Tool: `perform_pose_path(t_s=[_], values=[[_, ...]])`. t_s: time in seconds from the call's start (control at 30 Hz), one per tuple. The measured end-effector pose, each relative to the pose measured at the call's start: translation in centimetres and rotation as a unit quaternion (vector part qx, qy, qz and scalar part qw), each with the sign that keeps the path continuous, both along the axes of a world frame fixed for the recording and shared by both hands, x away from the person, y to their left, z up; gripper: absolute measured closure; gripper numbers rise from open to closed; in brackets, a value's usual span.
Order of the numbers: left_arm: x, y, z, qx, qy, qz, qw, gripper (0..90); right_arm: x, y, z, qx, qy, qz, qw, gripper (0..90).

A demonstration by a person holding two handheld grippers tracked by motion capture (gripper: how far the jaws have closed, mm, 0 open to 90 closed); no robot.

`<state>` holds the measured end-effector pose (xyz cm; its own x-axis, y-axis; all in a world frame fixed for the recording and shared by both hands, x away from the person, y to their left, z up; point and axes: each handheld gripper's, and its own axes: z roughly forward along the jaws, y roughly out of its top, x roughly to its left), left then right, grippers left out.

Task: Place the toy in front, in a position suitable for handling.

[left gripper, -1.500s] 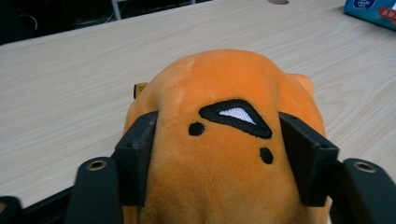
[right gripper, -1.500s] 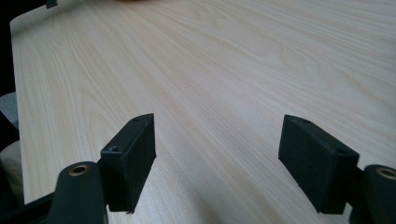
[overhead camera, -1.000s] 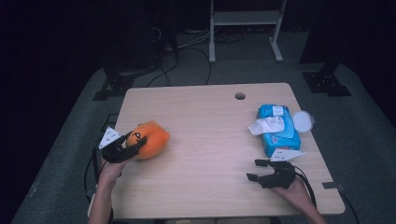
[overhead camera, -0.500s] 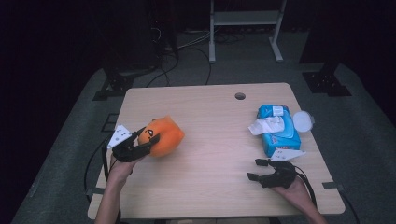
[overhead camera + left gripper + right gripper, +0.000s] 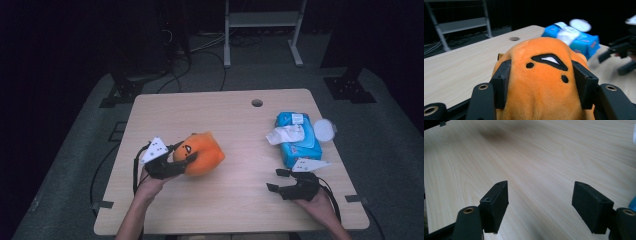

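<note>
An orange plush toy [image 5: 202, 152] with black stitched marks hangs just above the wooden table [image 5: 220, 115], left of centre. My left gripper [image 5: 184, 157] is shut on it; in the left gripper view both black jaws press into the sides of the orange plush toy [image 5: 541, 82]. At the front right my right gripper [image 5: 276, 180] rests low over the table, open, with bare wood between its jaws in the right gripper view. A blue pack of wet wipes [image 5: 298, 139] lies at the right, one white wipe pulled out.
A round cable hole [image 5: 257, 103] sits near the table's far edge. The wipes pack [image 5: 574, 37] lies beyond the toy in the left gripper view, with the other gripper [image 5: 621, 53] at the right. A metal stand [image 5: 262, 30] is on the floor behind.
My left gripper has carried the orange toy to the right and slightly up, toward the table's middle. The right gripper has stayed still.
</note>
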<state>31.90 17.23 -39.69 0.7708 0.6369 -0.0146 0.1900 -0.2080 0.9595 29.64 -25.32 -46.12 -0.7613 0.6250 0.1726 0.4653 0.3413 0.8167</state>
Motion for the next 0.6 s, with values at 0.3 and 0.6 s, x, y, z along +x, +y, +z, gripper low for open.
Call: perform_pose_path(t_s=[0.3,0.6], values=[[-0.3,-3.2,-1.4,0.006,0.018,-0.043,0.9989,41.9,0.1,-0.9,0.2,0.003,0.001,-0.018,0.9998,28.0],[-0.9,-6.3,-3.2,0.018,0.032,-0.088,0.9955,41.3,0.1,-1.5,0.4,0.000,-0.005,-0.039,0.9992,29.0]])
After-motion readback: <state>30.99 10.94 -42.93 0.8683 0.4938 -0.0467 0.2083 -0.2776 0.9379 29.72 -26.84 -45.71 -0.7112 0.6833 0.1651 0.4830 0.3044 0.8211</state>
